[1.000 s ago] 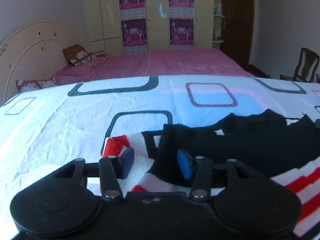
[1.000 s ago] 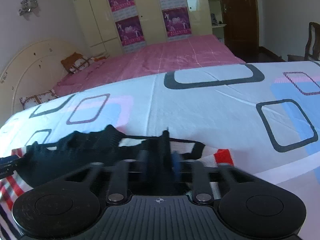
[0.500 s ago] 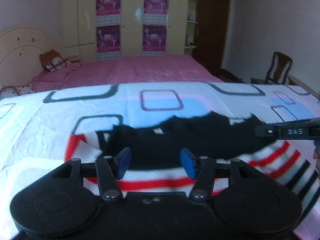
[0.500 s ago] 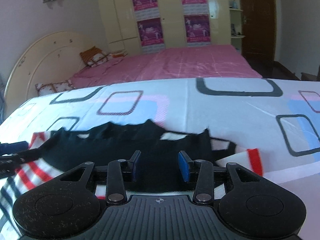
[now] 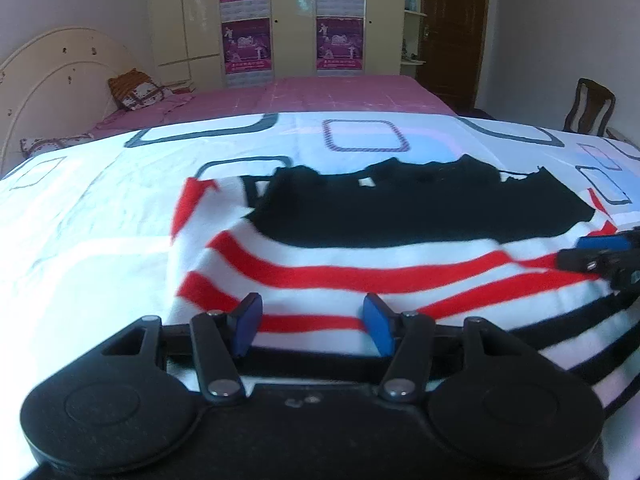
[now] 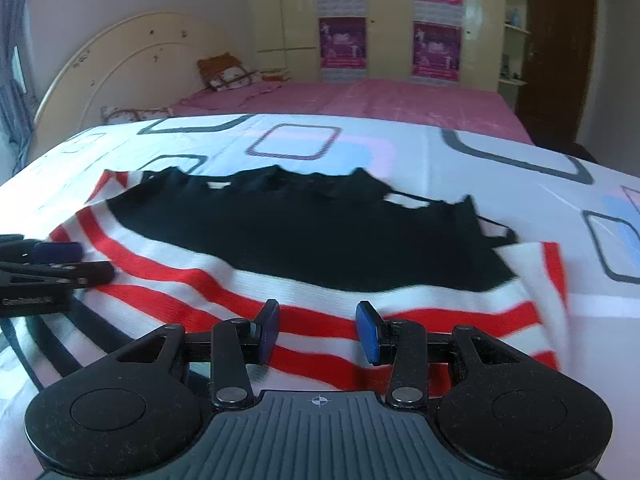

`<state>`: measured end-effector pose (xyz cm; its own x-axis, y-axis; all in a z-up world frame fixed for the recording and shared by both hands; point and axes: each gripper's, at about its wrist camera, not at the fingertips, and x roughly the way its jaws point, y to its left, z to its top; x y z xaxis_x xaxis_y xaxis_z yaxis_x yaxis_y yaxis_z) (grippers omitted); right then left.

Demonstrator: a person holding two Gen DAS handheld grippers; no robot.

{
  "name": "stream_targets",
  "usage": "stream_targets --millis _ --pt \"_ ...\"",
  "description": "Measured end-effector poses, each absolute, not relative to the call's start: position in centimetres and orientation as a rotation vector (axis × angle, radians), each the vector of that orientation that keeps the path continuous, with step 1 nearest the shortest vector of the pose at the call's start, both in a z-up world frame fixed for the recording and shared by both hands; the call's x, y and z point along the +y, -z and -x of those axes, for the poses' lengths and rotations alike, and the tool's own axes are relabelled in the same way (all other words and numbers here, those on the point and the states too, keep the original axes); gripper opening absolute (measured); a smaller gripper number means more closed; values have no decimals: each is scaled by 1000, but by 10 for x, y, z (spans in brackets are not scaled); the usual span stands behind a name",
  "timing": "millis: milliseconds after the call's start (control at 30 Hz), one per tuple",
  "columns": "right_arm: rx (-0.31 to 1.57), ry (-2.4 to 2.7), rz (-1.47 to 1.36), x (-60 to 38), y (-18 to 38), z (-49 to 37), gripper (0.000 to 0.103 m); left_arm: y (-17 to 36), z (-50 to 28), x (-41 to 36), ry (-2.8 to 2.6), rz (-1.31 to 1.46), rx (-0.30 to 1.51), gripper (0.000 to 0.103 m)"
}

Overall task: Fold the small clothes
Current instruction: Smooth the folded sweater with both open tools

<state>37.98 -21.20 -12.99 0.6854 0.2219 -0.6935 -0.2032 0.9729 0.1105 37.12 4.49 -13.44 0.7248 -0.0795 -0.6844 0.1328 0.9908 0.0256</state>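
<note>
A knitted sweater (image 5: 400,220) lies spread flat on the bedsheet, black at the far end, then white with red stripes, then black stripes near me. My left gripper (image 5: 310,308) hovers over its near left part with its jaws opening. Red stripes show through the gap and no cloth is pinched. My right gripper (image 6: 318,312) stands open over the sweater (image 6: 300,232) near its right side, also with nothing gripped. Each gripper appears in the other's view: the right gripper (image 5: 592,252) at the right edge, the left gripper (image 6: 76,262) at the left edge.
The sweater rests on a white sheet (image 5: 100,220) printed with rounded squares. Behind it is a pink bed (image 5: 340,96) with a cream headboard (image 5: 52,76) and pillows. A wardrobe with posters (image 5: 292,20) stands at the back, and a wooden chair (image 5: 592,108) at the right.
Both grippers have drawn back from the black collar end toward the striped near part. The left fingers stand wider apart. More of the sweater lies flat in view.
</note>
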Motion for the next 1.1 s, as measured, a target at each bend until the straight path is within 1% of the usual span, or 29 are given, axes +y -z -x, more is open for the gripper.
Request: stream_targets --millis 67,200,300,333,367,467,600,633,800,833,1100 --pt "782 -210 -23 -222 131 -375 41 133 -368 51 104 -76 750 57" --pt "764 -150 72 -232 139 -365 41 136 -362 63 78 -85 742 57" --pt "775 -122 -1 -246 140 -365 41 131 -361 63 65 -93 750 55" --pt "782 -108 -3 -244 137 -365 41 126 -359 61 62 -87 749 52" --pt "774 -108 -5 -241 130 -362 41 121 -355 60 67 -79 741 52" --pt "738 -170 -64 -230 115 -353 41 110 -344 52 102 -39 732 53" --pt "745 -238 -88 -209 109 -344 41 110 -334 33 150 -29 744 56" --pt "752 -252 -91 -203 110 -343 41 112 -333 28 156 -35 751 58" --pt "793 -276 -42 -187 127 -337 41 131 -331 24 132 -67 814 59" --pt "803 -275 -38 -189 131 -337 41 134 -330 25 128 -74 822 60" --pt "802 -229 33 -213 136 -310 41 135 -317 35 116 -77 830 61"
